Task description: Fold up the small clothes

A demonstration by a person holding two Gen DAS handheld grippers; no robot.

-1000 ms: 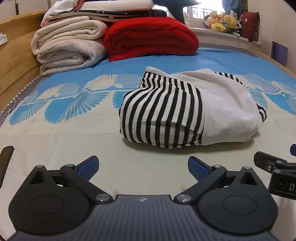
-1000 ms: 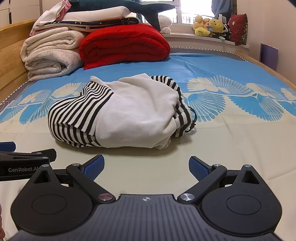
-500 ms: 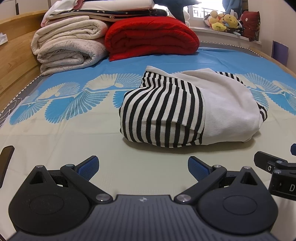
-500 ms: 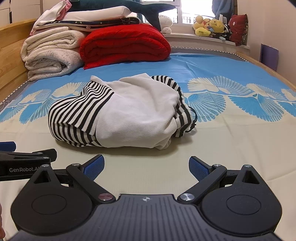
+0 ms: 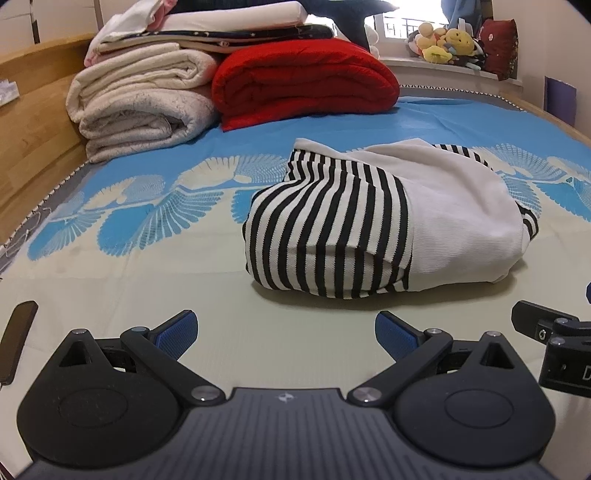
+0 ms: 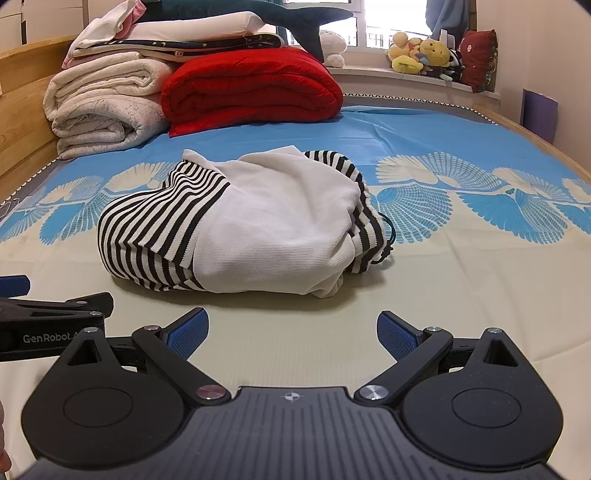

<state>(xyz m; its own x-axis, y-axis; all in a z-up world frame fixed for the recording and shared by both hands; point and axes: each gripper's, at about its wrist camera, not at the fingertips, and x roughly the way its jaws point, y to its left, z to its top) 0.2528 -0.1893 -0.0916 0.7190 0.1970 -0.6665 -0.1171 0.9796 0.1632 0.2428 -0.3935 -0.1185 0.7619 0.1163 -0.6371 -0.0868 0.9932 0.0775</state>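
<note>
Striped garment (image 5: 384, 225) (image 6: 243, 225), black-and-white stripes plus plain white panel, bunched in a loose heap mid-bed, not folded flat; striped part toward the left, white part toward the right, thin dark cord (image 6: 388, 236) trailing at its right edge in right wrist view. Lying on bed sheet (image 5: 147, 295) (image 6: 461, 295), blue with pale fan pattern farther back, plain beige nearer the cameras.

Left tool (image 5: 286, 332) low over the beige part of the sheet, in front of the garment, blue pads (image 5: 175, 332) spread wide apart, nothing between them, not touching the fabric. Right tool (image 6: 291, 332) same pose, just short of the garment's near edge, pads (image 6: 397, 334) wide apart, nothing gripped. Each tool's side visible at the frame edge of the other's view, so held side by side, near each other.

Behind the garment, well apart: folded red blanket (image 5: 303, 81) (image 6: 251, 88), beside it on the left rolled cream blankets (image 5: 140, 107) (image 6: 103, 110) with flat folded linens on top. Dark blue shark plush (image 6: 258, 11) across the stack. Stuffed toys (image 5: 443, 44) (image 6: 424, 55) on window ledge at back right. Wooden bed frame (image 5: 33, 147) along the left. Dark flat object (image 5: 18, 339) at left edge of left wrist view, cannot identify
</note>
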